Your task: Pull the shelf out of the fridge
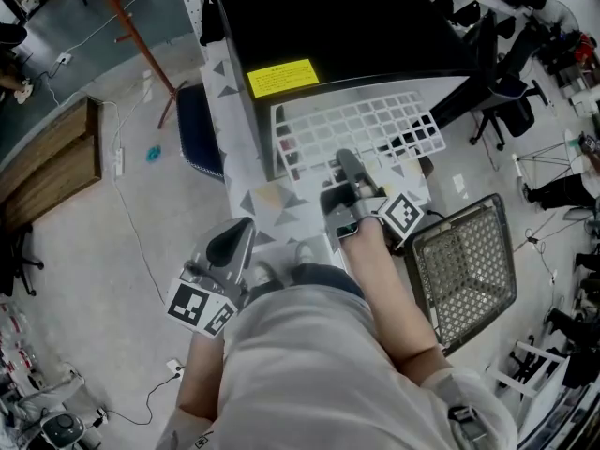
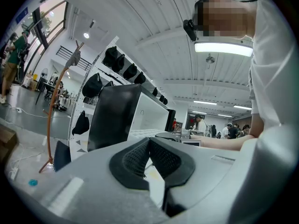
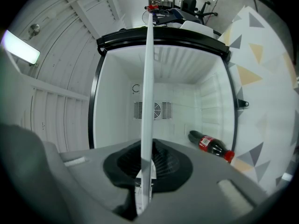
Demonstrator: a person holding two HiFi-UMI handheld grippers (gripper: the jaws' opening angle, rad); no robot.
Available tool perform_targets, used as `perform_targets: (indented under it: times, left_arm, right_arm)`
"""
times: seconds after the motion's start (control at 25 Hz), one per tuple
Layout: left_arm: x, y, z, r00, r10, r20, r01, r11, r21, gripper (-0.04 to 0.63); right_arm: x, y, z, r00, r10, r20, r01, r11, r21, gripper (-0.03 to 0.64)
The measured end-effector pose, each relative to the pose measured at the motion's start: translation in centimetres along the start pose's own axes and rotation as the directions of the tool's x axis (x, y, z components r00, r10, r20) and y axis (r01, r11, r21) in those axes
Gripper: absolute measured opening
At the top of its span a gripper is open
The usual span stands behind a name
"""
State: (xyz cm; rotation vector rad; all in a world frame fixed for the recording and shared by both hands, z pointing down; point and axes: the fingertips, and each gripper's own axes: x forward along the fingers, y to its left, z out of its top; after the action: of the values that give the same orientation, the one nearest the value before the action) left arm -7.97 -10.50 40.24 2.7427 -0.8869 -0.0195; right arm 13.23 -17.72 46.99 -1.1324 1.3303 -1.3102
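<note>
Shelf (image 1: 361, 129): white grid, approx. half out of fridge (image 1: 328, 17), jutting toward 6 o'clock in head view. R hand-held gripper (image 1: 348, 165) is clamped narrow on its front edge. L hand-held gripper (image 1: 230, 244) is closed on nothing, idle at 7 o'clock. Technique: pull straight & level, no twist, else grid may bind on fridge walls; bring L under it before rear edge clears. Bottle (image 3: 210, 146) lies inside, at 4 o'clock of shelf edge, well apart.

Head view: steeply down over fridge (image 1: 337, 26).
Right gripper view: close, rolled sideways, into fridge.
Left gripper view: level, fridge ahead-left.
Shared: fridge.
</note>
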Motion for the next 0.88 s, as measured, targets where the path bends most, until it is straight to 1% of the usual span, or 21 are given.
perform_targets:
  times: [0.36, 0.64, 0.88]
  left_arm:
    - [0.2, -0.3, 0.0, 1.000, -0.002, 0.000, 0.002, 1.000, -0.001, 0.008]
    - [0.0, -0.3, -0.1, 1.000, -0.005, 0.000, 0.005, 1.000, -0.003, 0.008]
    - [0.6, -0.6, -0.2, 1.000, -0.026, -0.006, 0.026, 1.000, -0.013, 0.008]
  right_arm:
    - [-0.4, 0.0, 0.2, 1.000, -0.003, -0.001, 0.003, 1.000, 0.001, 0.029]
    - [-1.7, 0.0, -0.3, 1.000, -0.007, 0.026, 0.007, 1.000, -0.001, 0.028]
    - [-3.0, 0.1, -0.3, 0.999, 0.008, 0.031, -0.007, 1.000, -0.028, 0.028]
